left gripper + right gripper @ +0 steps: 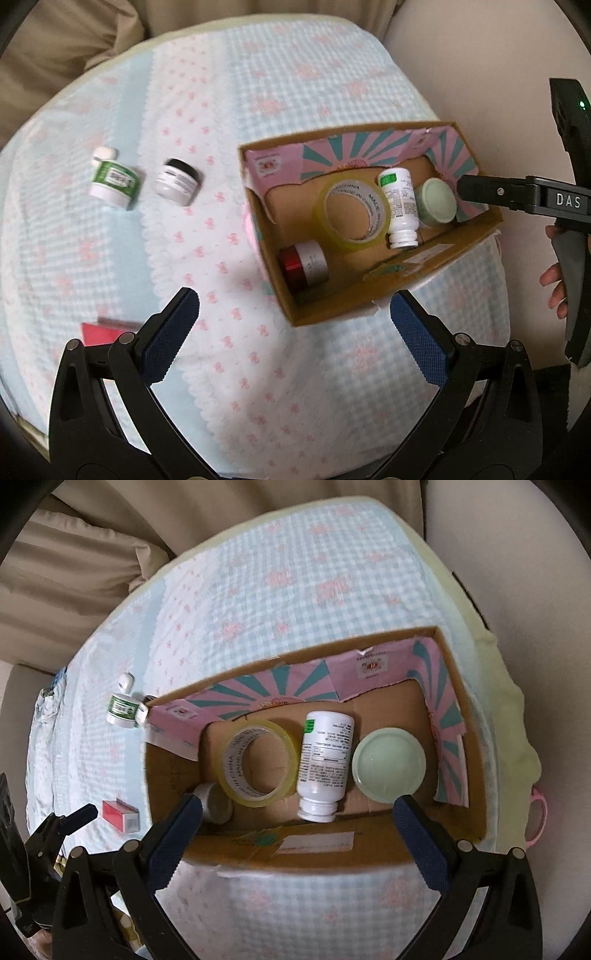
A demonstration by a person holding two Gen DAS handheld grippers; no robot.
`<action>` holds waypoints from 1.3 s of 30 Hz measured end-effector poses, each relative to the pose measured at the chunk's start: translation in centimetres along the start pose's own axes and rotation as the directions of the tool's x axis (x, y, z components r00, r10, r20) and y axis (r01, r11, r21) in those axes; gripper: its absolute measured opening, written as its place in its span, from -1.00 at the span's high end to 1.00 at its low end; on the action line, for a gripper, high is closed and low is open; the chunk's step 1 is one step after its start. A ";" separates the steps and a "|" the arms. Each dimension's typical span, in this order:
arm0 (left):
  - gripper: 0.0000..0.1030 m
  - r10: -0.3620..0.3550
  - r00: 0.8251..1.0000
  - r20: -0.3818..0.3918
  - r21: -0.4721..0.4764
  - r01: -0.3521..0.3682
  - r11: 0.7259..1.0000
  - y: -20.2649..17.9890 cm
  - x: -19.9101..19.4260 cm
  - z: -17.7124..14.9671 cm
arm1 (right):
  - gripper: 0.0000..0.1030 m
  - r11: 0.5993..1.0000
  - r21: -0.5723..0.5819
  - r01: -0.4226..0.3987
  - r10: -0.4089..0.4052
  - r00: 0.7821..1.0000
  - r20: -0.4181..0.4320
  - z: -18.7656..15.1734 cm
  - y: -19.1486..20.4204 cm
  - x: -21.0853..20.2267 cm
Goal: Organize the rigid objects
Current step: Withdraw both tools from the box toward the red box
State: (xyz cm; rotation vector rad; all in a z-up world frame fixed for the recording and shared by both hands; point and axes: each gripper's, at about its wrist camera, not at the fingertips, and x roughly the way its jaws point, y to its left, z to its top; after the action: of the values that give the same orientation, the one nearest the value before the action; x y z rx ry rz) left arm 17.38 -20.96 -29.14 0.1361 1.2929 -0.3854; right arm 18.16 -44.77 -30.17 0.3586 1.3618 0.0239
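Right gripper (298,801): wide open, nothing between the blue pads (173,845), hanging over the cardboard box (295,853) and pointing down into it. Left gripper (294,297): wide open too, holding nothing, over the blanket (295,92) just beside the box's near corner.

Inside the box, by the right edge of the blanket: tape roll (258,764) lying flat in the middle, white bottle (325,753) on its side touching the roll, green-lid jar (388,764) just beside the bottle, red-lid jar (303,264) tipped over in the near left corner.

Not yet in the box: green-label bottle (112,181) and black-lid jar (179,181), side by side toward the left edge of the blanket, and a little red box (120,814) close to the near left edge.

Looks like time to fetch the next thing. Best to lift the right gripper straight up, clear of the box wall, without bumping the green-lid jar. Use the left gripper for the three things outside, since it is closer. Keep it wide, come down from the top, and put one pad on each side of the black-lid jar. Squeeze gently. Watch out: soft blanket, so round things may tip or roll away. Set the jar down in the bare spot by the box's near wall, not on top of the tape.
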 end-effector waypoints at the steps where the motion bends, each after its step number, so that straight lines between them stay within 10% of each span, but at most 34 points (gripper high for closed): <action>1: -1.00 0.003 1.000 0.014 -0.006 -0.003 1.000 0.4 -0.9 -0.3 | -1.00 1.000 0.000 -0.003 0.003 1.000 0.013 -0.2 0.4 -0.7; 15: -1.00 0.092 0.988 0.121 -0.207 -0.066 0.976 7.4 -9.6 -5.8 | -1.00 0.989 -0.146 0.033 -0.011 0.989 0.145 -3.2 8.3 -7.5; 39: -1.00 0.189 0.979 0.082 -0.601 -0.103 0.793 21.5 -11.9 -10.4 | -1.00 0.885 -0.463 0.044 0.012 0.993 0.117 -0.2 25.8 -4.9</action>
State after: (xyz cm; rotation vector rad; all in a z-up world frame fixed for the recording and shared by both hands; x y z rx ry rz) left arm 12.85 4.67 -23.13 -0.3204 1.2009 0.1594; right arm 21.84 -21.43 -18.66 -0.0585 1.1966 0.3083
